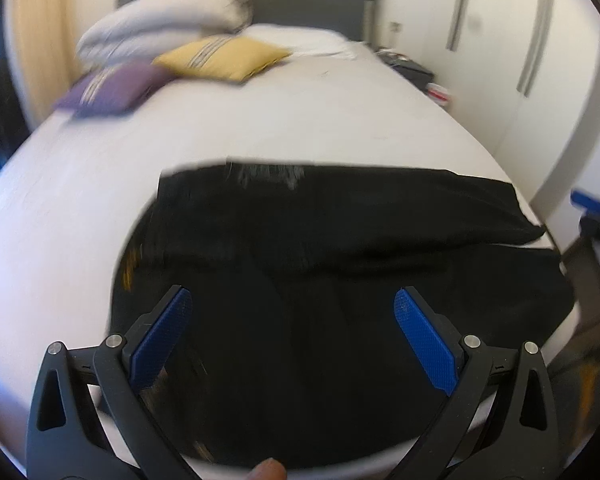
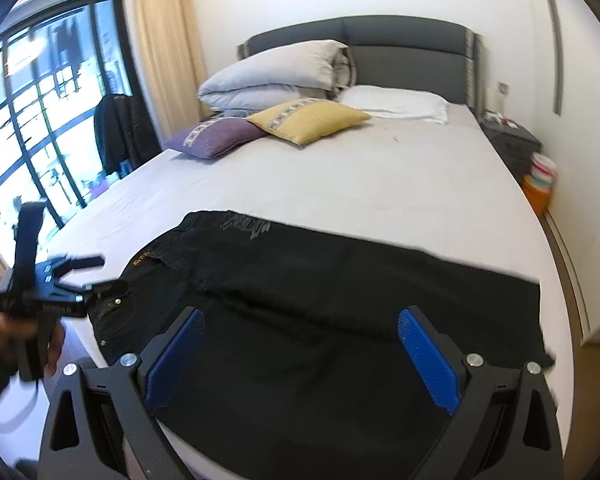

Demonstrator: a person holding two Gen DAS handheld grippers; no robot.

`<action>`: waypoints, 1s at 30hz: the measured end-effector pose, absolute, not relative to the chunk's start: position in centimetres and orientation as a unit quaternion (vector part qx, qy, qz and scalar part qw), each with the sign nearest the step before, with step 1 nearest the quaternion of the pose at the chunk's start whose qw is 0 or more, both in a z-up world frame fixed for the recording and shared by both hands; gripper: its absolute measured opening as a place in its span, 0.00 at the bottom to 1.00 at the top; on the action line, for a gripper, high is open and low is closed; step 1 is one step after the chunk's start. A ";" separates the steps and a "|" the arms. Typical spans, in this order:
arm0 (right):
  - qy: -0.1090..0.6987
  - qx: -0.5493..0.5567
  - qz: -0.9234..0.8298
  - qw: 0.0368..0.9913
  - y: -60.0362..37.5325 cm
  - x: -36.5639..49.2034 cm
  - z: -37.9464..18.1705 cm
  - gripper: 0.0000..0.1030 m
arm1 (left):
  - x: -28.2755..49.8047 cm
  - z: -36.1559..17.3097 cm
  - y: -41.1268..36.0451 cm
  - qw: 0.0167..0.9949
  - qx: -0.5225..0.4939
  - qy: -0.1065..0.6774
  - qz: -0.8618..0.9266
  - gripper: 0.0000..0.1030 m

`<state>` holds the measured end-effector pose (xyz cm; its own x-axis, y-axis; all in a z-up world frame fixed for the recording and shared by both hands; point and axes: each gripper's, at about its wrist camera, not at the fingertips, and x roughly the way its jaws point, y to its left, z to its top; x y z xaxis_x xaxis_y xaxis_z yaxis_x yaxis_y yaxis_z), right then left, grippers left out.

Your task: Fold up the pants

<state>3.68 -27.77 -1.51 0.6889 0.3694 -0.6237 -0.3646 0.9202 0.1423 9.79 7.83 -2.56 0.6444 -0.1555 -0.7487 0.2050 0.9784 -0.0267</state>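
Note:
Black pants lie flat across the foot of the white bed, waistband to the left and legs running right to the bed's edge. My right gripper hovers open above the middle of the pants, nothing between its blue pads. In the left wrist view, which is blurred, my left gripper stands open over the pants, also holding nothing. The right wrist view shows the left gripper in a hand beside the waistband. Part of the right gripper shows at the right edge.
At the head of the bed are stacked grey pillows, a white pillow, a yellow cushion and a purple cushion. A dark nightstand stands on the right. A window and a dark jacket are on the left.

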 end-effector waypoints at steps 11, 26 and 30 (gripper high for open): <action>0.377 -0.090 0.327 0.862 -30.1 16.7 -4.2 0.97 | 30.5 -5.0 7.8 0.839 0.239 0.453 -0.185 1.00; 0.458 -0.121 0.398 0.786 -31.8 27.6 -12.2 0.78 | 45.2 -14.2 10.2 0.693 0.295 0.579 -0.312 1.00; 0.469 -0.113 0.403 0.778 -31.9 29.2 -13.0 0.76 | 46.6 -15.4 10.8 0.685 0.278 0.592 -0.320 0.90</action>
<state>29.20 -31.90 -13.05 0.2366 0.5208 -0.8202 -0.7323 0.6504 0.2017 46.58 10.83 -15.38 0.0939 -0.1085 -0.9896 0.7676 0.6410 0.0026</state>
